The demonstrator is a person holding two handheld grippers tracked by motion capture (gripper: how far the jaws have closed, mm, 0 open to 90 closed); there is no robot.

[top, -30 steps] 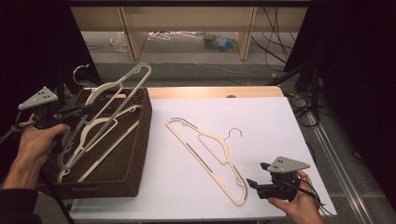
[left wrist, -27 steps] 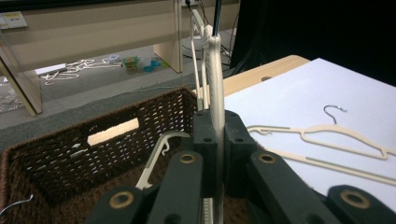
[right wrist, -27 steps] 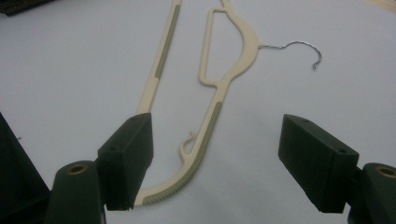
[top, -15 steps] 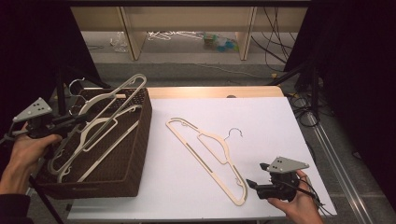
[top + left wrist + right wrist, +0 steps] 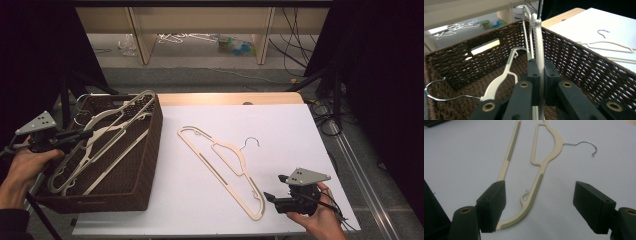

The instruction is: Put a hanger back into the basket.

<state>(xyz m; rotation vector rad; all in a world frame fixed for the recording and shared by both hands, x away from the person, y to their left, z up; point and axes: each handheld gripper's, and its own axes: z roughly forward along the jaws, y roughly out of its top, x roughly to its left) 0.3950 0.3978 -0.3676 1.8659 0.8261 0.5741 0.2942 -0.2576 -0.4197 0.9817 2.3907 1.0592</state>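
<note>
While your left gripper [image 5: 75,136] is clamped on a cream hanger [image 5: 539,52], that hanger hangs tilted over the wicker basket [image 5: 150,150], its far end rising past the basket's rim. In the left gripper view the pads pinch the hanger's flat arm between them, and another hanger [image 5: 504,75] lies on the basket floor with its wire hook toward the near left corner. Your right gripper [image 5: 272,197] rests low at the near right of the white table [image 5: 300,130], jaws wide apart with nothing between the pads. A third hanger [image 5: 225,165] lies flat on the table, its near end just beside your right gripper's tips, hook [image 5: 584,145] pointing away to the right.
</note>
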